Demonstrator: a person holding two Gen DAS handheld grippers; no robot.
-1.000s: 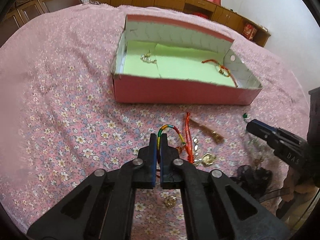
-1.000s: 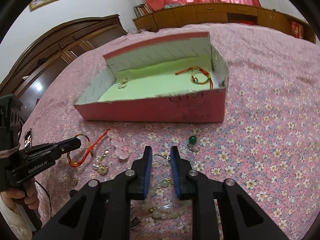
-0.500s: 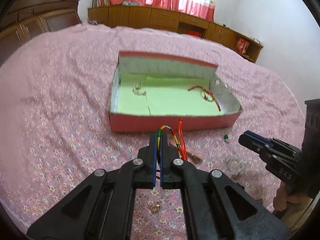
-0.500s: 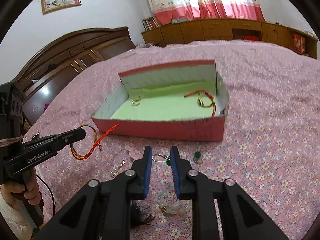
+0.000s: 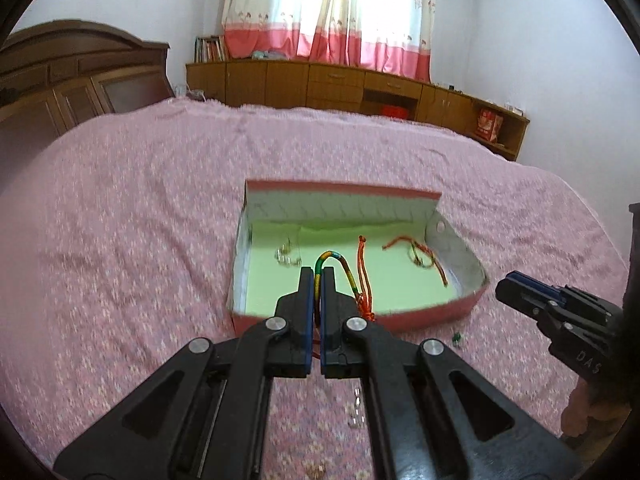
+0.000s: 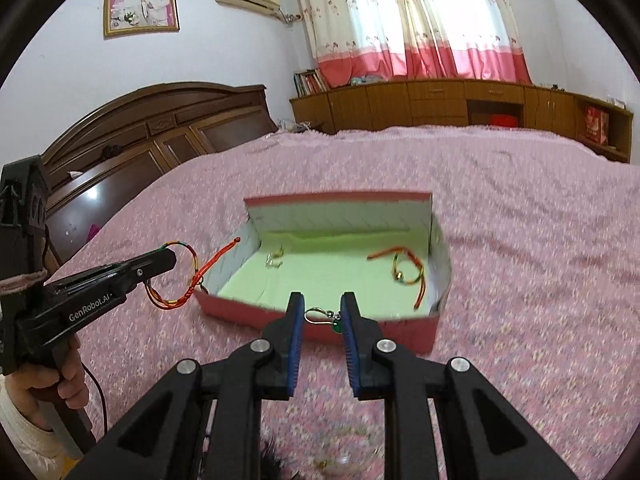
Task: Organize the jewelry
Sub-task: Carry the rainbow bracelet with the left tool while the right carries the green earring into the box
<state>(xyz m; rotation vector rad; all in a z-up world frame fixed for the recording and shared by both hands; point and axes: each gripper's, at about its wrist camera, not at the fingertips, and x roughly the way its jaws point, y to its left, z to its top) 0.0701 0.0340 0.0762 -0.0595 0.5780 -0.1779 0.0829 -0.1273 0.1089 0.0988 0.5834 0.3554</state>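
Observation:
A pink cardboard box (image 5: pixel 420 316) (image 6: pixel 376 328) with a pale green floor lies open on the bed. Inside it rest a red cord bracelet (image 5: pixel 420 252) (image 6: pixel 404 268) and a small silver piece (image 5: pixel 286 256) (image 6: pixel 274 260). My left gripper (image 5: pixel 318 276) (image 6: pixel 172 258) is shut on a multicoloured braided bracelet (image 5: pixel 344 272) (image 6: pixel 180 276), which dangles in the air just short of the box's near left wall. My right gripper (image 6: pixel 322 312) (image 5: pixel 506 286) is shut on a silver hook earring with a green stone (image 6: pixel 334 322), held above the box's front wall.
The pink floral bedspread (image 5: pixel 120 240) stretches all round the box. Loose jewelry, including a green-stone earring (image 5: pixel 456 337), lies on it below the grippers. A dark wooden headboard (image 6: pixel 160 136) stands at the left, and low wooden cabinets (image 6: pixel 440 104) under the curtains at the back.
Both grippers have risen from the bedspread with their pieces and tilted up; the box now sits lower in each view. The bracelet hangs free instead of lying among the loose jewelry.

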